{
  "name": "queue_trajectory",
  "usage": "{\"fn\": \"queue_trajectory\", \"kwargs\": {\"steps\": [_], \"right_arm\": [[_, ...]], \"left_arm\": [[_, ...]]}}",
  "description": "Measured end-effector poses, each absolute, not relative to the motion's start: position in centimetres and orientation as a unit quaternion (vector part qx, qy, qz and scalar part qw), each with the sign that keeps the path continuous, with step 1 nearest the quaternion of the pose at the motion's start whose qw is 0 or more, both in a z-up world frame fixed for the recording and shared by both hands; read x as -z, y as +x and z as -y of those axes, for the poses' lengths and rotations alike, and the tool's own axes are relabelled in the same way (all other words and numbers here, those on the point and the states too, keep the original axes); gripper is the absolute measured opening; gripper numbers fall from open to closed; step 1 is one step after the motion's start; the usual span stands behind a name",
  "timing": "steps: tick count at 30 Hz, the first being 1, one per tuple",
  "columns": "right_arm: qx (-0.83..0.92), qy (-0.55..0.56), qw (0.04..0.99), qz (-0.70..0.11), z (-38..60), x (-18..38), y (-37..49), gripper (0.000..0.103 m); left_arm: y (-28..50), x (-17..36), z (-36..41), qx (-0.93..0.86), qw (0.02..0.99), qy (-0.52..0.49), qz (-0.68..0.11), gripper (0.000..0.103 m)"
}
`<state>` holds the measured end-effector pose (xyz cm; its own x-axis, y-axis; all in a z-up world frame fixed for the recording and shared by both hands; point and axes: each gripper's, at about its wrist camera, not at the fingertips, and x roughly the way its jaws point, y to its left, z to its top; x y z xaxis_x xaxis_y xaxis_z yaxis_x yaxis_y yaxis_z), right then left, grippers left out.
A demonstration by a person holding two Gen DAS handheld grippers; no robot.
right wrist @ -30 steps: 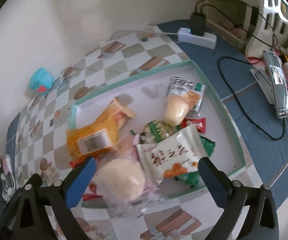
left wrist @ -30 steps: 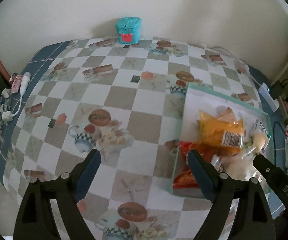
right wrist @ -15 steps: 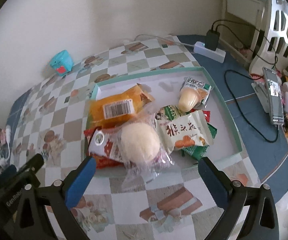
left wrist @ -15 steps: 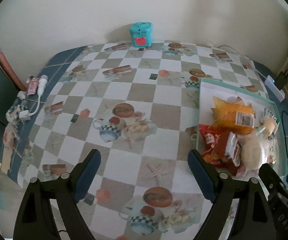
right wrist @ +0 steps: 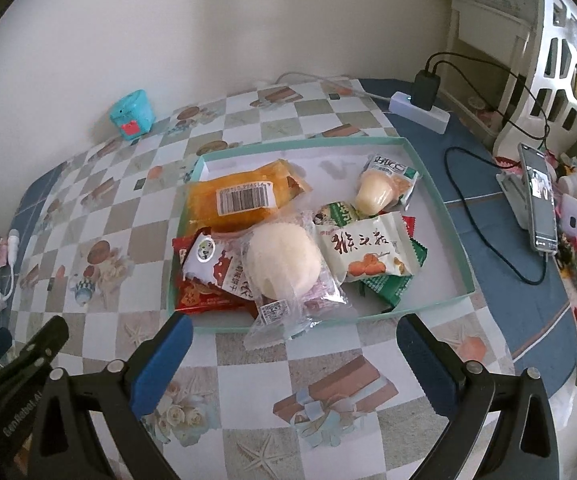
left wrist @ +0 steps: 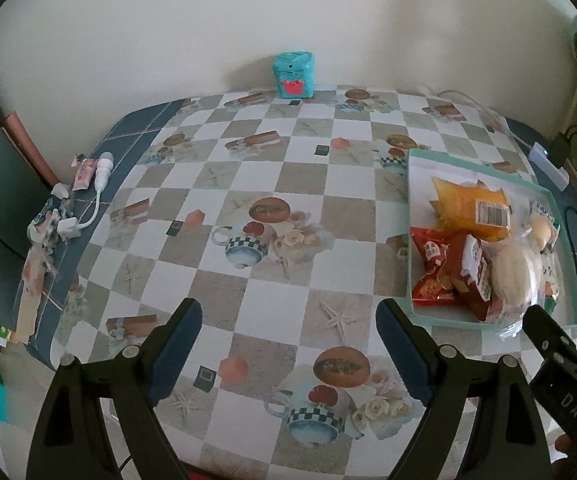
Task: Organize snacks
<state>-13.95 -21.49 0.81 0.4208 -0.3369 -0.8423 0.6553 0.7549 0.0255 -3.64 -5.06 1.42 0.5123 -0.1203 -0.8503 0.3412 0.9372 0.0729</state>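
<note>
Table (left wrist: 288, 208) covered by a checked oilcloth printed with teapots, starfish and gift boxes, set against a plain cream wall (left wrist: 208, 20). Shallow teal-rimmed tray (right wrist: 458, 248) at the right holds the snacks in a loose heap: an orange packet (right wrist: 244, 196) at far left, red packets (right wrist: 208, 280) at near left, a wrapped round bun (right wrist: 284, 264) overhanging the near rim, and a white packet (right wrist: 368, 254). A teal box (left wrist: 294, 76) stands at the far edge. A power strip (right wrist: 420, 112) and a phone (right wrist: 538, 200) lie at the right. Left gripper (left wrist: 288, 344) and right gripper (right wrist: 294, 360) both hang over the table with jaws wide and empty.
</note>
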Motion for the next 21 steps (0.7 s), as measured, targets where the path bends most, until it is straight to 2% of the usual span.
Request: {"fn": "queue_trajectory", "kwargs": {"steps": [21], "right_arm": [[0.289,0.161,0.829,-0.451,20.5,-1.0,-13.3,0.103]], "left_arm": [[-2.3,-0.3,3.8,0.093,0.851,0.109,-0.505,0.089]]}}
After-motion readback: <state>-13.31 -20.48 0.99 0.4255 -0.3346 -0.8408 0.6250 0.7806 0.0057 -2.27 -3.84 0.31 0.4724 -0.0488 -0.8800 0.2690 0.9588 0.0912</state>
